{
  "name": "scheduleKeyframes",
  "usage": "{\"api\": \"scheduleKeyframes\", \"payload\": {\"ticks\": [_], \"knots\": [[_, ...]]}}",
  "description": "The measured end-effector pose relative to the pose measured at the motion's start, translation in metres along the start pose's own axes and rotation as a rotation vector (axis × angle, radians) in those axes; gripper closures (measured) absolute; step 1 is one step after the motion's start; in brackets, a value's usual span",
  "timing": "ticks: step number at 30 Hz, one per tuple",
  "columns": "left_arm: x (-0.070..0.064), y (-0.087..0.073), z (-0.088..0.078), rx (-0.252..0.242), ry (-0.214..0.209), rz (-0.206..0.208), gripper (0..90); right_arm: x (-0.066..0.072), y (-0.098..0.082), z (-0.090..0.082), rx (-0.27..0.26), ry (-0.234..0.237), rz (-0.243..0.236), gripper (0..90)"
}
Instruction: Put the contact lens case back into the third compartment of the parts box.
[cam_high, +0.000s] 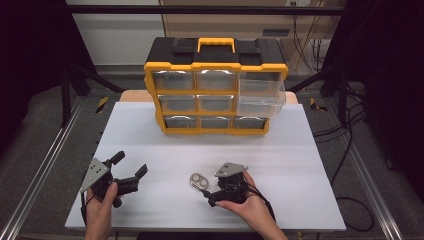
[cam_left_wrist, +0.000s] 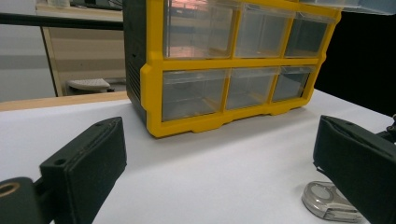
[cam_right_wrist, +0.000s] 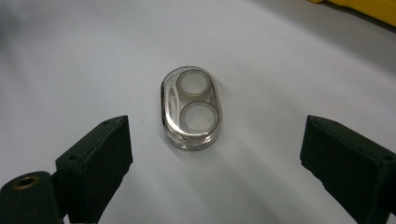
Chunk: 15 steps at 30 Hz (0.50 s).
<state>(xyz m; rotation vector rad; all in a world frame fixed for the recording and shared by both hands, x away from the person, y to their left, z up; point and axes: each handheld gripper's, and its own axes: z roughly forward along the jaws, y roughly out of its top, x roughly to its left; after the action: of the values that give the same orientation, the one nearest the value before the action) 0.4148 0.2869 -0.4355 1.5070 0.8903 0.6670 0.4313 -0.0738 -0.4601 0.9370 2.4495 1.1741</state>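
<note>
Right gripper (cam_right_wrist: 215, 158): jaws stood wide apart, with nothing pressed between the pads; it pointed at the clear two-hole piece.
Clear two-hole piece (cam_right_wrist: 191, 108): lay flat on the white table sheet (cam_right_wrist: 70, 60), just ahead of the right jaws and centred on the gap between them, touching neither pad; in the high view it sat just beside the right gripper's tips (cam_high: 198, 181).
Left gripper (cam_high: 131, 165): jaws spread wide and empty, resting low over the sheet, well apart from the piece.
Drawer cabinet (cam_high: 215, 85): yellow and black, stood far beyond both pairs of jaws, its top right drawer (cam_high: 261, 92) pulled out.
</note>
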Motion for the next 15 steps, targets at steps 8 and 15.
{"api": "scheduleKeyframes", "payload": {"ticks": [8, 15], "knots": [[0.0, 0.0, 0.001, 0.004, -0.001, -0.001, 2.4, 0.005, 0.003, 0.012, 0.049, 0.011, -0.009, 11.2], [-0.001, 0.0, 0.001, 0.006, -0.002, -0.002, 2.4, 0.01, 0.007, 0.02, 0.073, 0.025, -0.01, 14.4]]}}
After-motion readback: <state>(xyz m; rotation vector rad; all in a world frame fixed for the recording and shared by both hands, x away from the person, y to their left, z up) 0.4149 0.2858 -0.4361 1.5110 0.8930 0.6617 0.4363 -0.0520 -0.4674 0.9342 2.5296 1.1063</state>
